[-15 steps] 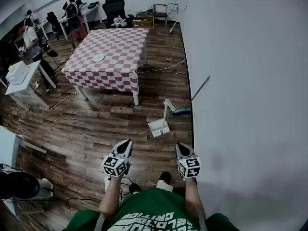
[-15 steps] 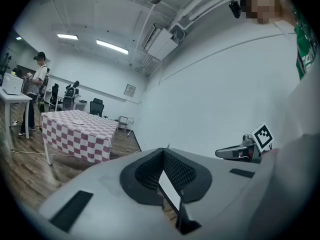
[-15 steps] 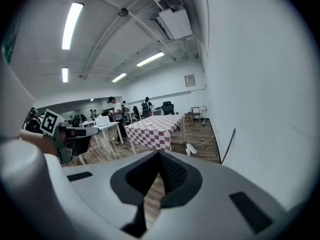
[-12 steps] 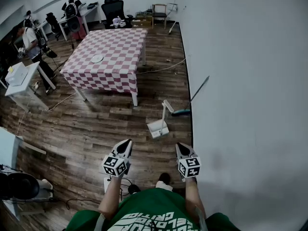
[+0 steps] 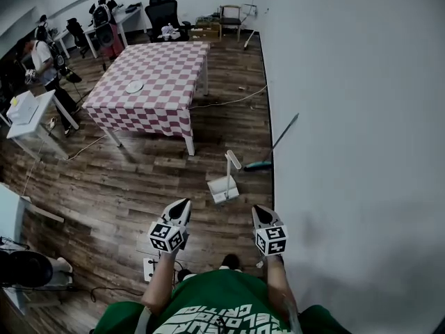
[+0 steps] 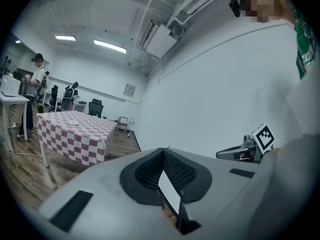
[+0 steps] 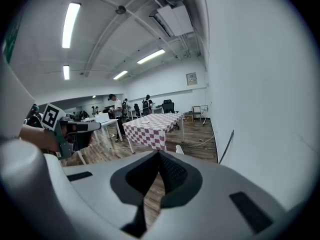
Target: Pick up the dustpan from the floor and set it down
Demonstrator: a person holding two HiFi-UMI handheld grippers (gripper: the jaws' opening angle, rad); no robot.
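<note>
Wood floor (image 5: 132,179), dustpan (image 5: 221,188) slightly nearer than before; left tongs (image 5: 184,204) and right tongs (image 5: 256,209) closed, empty.

Floor (image 5: 132,179) — dark grained wood planks, faint sheen; desk (image 5: 189,145) draped in red-and-white checked cloth (image 5: 167,68); dustpan (image 5: 221,191) smooth white plastic; wall (image 5: 348,117) matt white; left gripper (image 6: 162,150) shell matt grey plastic — pads (image 6: 147,174) black, dimpled.
</note>
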